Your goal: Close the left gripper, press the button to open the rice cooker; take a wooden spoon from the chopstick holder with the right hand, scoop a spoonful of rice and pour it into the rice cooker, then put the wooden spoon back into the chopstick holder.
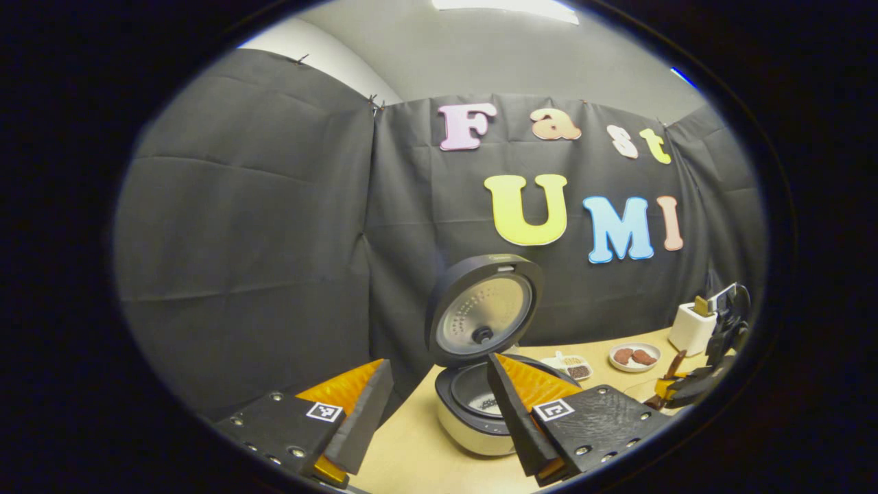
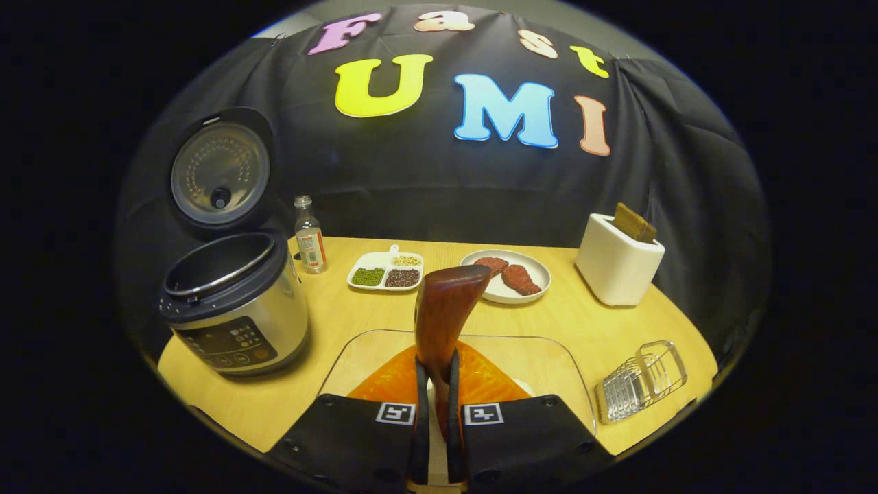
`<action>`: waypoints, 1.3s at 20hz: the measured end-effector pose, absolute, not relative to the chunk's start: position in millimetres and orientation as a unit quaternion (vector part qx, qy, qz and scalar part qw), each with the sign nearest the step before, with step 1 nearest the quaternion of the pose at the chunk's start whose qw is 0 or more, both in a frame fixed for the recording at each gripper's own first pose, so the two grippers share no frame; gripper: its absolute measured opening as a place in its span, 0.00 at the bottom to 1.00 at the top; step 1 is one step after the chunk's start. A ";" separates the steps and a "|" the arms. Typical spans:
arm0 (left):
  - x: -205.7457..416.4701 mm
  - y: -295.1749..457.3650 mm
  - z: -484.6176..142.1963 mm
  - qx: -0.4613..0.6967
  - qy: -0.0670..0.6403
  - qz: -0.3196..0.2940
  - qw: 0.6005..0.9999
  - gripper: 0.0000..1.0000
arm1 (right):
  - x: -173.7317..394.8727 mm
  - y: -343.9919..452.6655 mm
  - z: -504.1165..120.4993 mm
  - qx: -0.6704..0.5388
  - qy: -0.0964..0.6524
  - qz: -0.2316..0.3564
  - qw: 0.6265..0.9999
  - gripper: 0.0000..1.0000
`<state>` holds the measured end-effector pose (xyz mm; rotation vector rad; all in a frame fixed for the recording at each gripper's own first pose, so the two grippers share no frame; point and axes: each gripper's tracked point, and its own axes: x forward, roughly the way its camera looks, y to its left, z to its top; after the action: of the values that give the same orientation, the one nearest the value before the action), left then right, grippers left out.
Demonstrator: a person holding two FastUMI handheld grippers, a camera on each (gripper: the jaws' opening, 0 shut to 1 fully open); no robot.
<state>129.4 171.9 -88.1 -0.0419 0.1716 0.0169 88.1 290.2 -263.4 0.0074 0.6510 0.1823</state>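
While the rice cooker (image 2: 230, 309) is sitting at about nine o'clock in the right gripper view with its lid (image 2: 219, 171) standing up and the dark inner pot exposed, the right hand-held gripper (image 2: 435, 405) is pinching the wooden spoon (image 2: 442, 315) between both fingers, which are closing to a narrow slot around its handle, and the spoon is rising upright from them toward twelve o'clock. Just beyond the fingers a clear tray (image 2: 542, 363) is lying on the table (image 2: 329, 322) (whether it is holding rice I cannot tell). Farther off, near the centre, a divided dish (image 2: 384, 271) with green and dark grains and a white plate (image 2: 507, 278) with reddish pieces are sitting side by side, a small bottle (image 2: 310, 237) is standing just beside the cooker, a white holder (image 2: 617, 264) is standing at two o'clock, and a wire rack (image 2: 641, 381) is lying at four o'clock. In the left gripper view the left hand-held gripper (image 1: 439, 405) is hovering with its fingers spread wide apart and holding nothing, the open cooker (image 1: 480, 405) showing between them, while the other gripper (image 1: 693, 384) is appearing at four o'clock near the edge.
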 end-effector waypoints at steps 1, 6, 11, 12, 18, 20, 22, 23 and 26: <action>130.3 170.8 -89.0 -0.022 0.086 0.009 0.996 0.84 | 87.2 291.4 -262.8 0.026 0.327 0.092 0.940 0.12; 128.2 169.0 -85.6 -0.021 0.084 0.006 0.996 0.84 | 84.4 284.2 -262.5 0.162 0.362 0.088 0.914 0.12; 125.9 161.5 -81.4 -0.022 0.082 0.003 0.996 0.84 | 84.5 261.9 -271.2 0.307 0.396 0.057 0.864 0.11; 125.9 161.5 -80.1 -0.021 0.081 0.003 0.997 0.84 | 84.5 256.7 -273.7 0.333 0.401 0.050 0.852 0.12; 121.4 158.4 -78.6 -0.019 0.082 0.004 0.996 0.86 | 79.4 223.9 -282.5 0.428 0.412 0.023 0.804 0.12; 120.4 156.2 -76.1 -0.019 0.081 0.004 0.997 0.86 | 82.4 217.2 -274.9 0.451 0.406 0.022 0.795 0.12; 121.7 150.1 -76.2 -0.018 0.080 0.004 0.997 0.86 | 86.1 211.5 -265.3 0.477 0.398 0.027 0.783 0.12; 121.3 147.7 -74.2 -0.019 0.080 0.003 0.997 0.86 | 88.5 209.9 -260.1 0.489 0.395 0.029 0.777 0.11; 120.5 142.8 -71.1 -0.022 0.077 0.000 0.997 0.86 | 98.6 207.0 -246.9 0.517 0.385 0.038 0.764 0.12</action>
<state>120.5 142.8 -71.1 -0.0435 0.1543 0.0001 98.6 207.0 -246.9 1.1231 0.8362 0.0830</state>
